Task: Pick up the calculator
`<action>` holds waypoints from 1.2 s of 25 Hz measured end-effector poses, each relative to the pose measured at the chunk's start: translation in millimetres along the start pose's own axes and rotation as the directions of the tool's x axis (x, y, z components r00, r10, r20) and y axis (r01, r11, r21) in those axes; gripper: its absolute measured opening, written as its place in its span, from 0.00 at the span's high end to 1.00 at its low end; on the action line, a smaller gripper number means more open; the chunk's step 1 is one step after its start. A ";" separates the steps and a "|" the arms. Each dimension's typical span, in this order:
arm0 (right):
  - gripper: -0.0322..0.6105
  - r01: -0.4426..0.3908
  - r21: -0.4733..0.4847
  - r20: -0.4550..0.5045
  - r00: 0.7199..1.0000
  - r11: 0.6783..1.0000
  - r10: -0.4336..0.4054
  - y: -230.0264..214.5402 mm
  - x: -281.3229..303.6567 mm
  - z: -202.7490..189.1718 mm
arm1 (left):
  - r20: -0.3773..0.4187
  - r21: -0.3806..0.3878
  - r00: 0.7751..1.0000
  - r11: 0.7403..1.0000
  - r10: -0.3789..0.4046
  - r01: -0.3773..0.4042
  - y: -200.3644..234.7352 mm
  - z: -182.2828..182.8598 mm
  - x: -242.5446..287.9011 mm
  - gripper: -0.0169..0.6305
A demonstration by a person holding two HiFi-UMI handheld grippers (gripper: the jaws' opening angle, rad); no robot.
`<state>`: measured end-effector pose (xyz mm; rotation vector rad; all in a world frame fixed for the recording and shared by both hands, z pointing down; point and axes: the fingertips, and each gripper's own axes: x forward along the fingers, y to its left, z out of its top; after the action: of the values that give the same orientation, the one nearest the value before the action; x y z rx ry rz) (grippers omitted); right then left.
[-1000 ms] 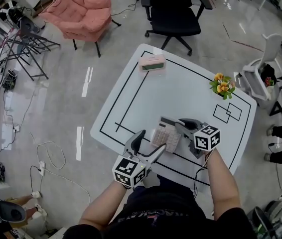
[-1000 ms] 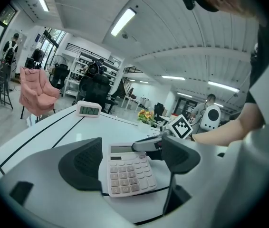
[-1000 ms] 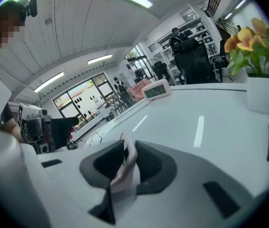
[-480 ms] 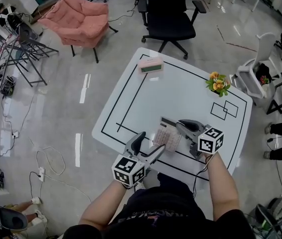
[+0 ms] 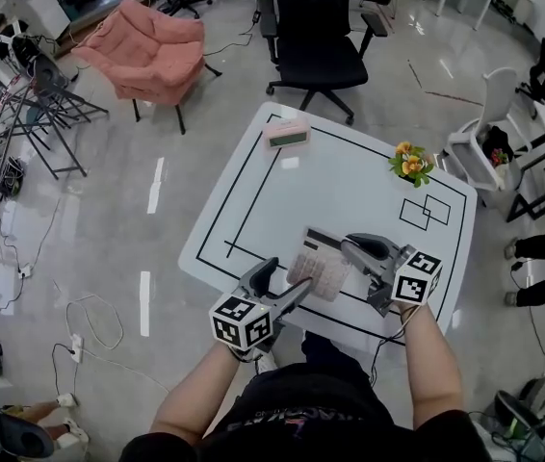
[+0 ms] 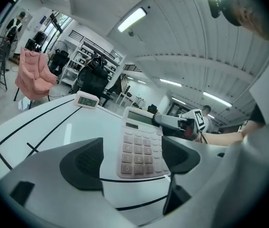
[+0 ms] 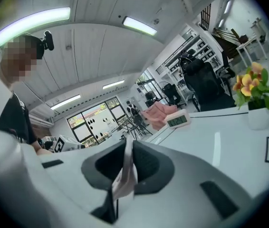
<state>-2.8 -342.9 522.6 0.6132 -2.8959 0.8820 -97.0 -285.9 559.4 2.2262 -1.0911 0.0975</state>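
The pale pink calculator (image 5: 317, 264) hangs tilted a little above the white table (image 5: 253, 191), keys facing up. My right gripper (image 5: 351, 249) is shut on its right edge; in the right gripper view the calculator (image 7: 125, 177) shows edge-on between the pads of that gripper (image 7: 127, 165). My left gripper (image 5: 287, 282) stands open at the calculator's near end. In the left gripper view the calculator (image 6: 141, 146) lies between the spread jaws of this gripper (image 6: 132, 158), with a gap on the left side.
A pink desk clock (image 5: 287, 133) sits at the table's far edge and a small flower pot (image 5: 409, 164) at the far right. Black lines mark the tabletop. Beyond the table stand a black office chair (image 5: 316, 27) and a pink armchair (image 5: 147, 41).
My right gripper has risen with the calculator clamped in it, lifting it off the tabletop. The left gripper has stayed about where it was.
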 end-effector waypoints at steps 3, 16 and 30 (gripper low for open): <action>0.88 -0.041 -0.008 0.040 0.998 0.999 0.041 22.7 -6.2 12.4 | 0.001 -0.040 0.999 0.998 -0.046 0.046 -4.9 1.2 -4.2 0.39; 0.88 -0.150 -0.025 0.103 0.983 0.988 0.152 97.5 -17.8 22.2 | 0.041 -0.144 0.936 0.925 -0.350 0.352 -64.8 3.8 -45.3 0.70; 0.81 0.059 -0.060 0.260 0.965 0.996 -0.041 155.7 -40.8 5.9 | 0.168 -0.241 0.895 0.864 -0.412 0.443 -101.0 5.3 -117.4 0.86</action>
<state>-25.2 -213.6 429.3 0.8507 -3.1063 0.7449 -100.8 -164.1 463.7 2.1799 -0.5921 -0.3530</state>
